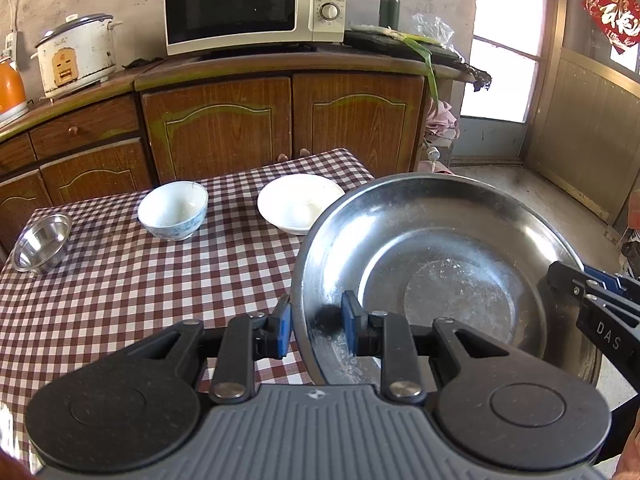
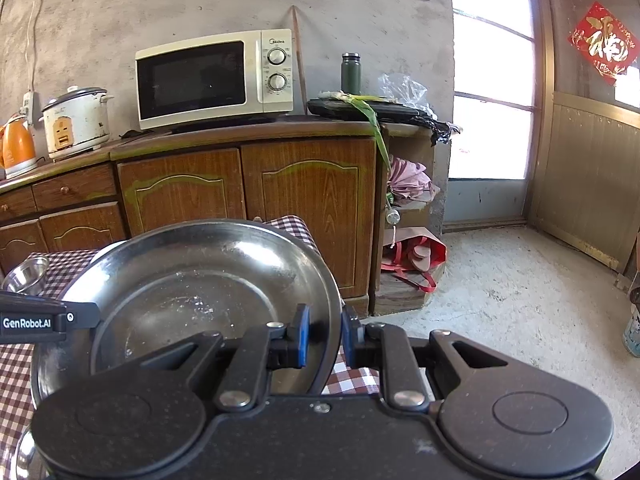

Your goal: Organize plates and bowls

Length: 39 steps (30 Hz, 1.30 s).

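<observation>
big pan hangs off the worktop's right edge, left gripper on its left rim, right gripper on its right; beyond, left to right: small metal bowl, deep bowl, shallow bowl.

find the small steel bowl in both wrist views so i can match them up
Left wrist: small steel bowl at the far left edge, on the checkered tablecloth.
Right wrist: small steel bowl at the left edge, partly cut off behind the big steel plate.
Shared landmark: the microwave on the cabinet.
</observation>
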Each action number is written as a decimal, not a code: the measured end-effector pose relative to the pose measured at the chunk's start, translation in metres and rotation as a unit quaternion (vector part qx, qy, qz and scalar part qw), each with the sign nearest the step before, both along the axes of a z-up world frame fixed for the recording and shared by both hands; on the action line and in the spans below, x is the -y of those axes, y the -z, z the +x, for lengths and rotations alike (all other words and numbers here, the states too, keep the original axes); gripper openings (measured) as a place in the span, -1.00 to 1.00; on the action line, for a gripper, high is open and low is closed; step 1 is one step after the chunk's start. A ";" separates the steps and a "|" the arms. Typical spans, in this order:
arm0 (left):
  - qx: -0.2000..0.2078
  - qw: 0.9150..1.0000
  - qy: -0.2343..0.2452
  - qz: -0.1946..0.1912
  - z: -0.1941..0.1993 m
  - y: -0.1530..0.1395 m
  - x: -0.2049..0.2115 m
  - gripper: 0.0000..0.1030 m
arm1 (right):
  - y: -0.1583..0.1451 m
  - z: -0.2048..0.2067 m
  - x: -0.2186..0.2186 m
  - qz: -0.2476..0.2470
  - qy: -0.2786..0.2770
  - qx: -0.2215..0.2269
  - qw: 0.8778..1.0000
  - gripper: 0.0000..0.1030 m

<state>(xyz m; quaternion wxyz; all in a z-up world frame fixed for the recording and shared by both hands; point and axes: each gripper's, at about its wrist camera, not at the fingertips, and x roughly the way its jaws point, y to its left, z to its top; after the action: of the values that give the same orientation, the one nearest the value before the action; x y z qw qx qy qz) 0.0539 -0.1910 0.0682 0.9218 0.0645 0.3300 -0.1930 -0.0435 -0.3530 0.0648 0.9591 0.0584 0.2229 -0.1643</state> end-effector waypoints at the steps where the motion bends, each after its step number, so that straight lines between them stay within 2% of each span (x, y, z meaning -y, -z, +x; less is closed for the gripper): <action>1: 0.001 1.000 -0.001 0.000 -0.001 -0.001 -0.002 -0.48 | 0.000 -0.001 -0.002 -0.002 -0.001 0.001 1.000 -0.57; 12: 0.017 1.000 -0.010 0.001 -0.017 -0.007 -0.015 -0.48 | -0.006 -0.011 -0.018 -0.006 -0.013 0.006 1.000 -0.56; 39: 0.015 0.999 -0.031 -0.001 -0.034 -0.004 -0.036 -0.48 | -0.005 -0.023 -0.042 -0.014 -0.039 -0.002 0.999 -0.56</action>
<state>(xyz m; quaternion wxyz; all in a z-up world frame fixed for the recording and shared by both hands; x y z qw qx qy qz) 0.0203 -0.1548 0.0725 0.9321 0.0563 0.3182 -0.1637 -0.0665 -0.3110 0.0697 0.9650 0.0362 0.2248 -0.1297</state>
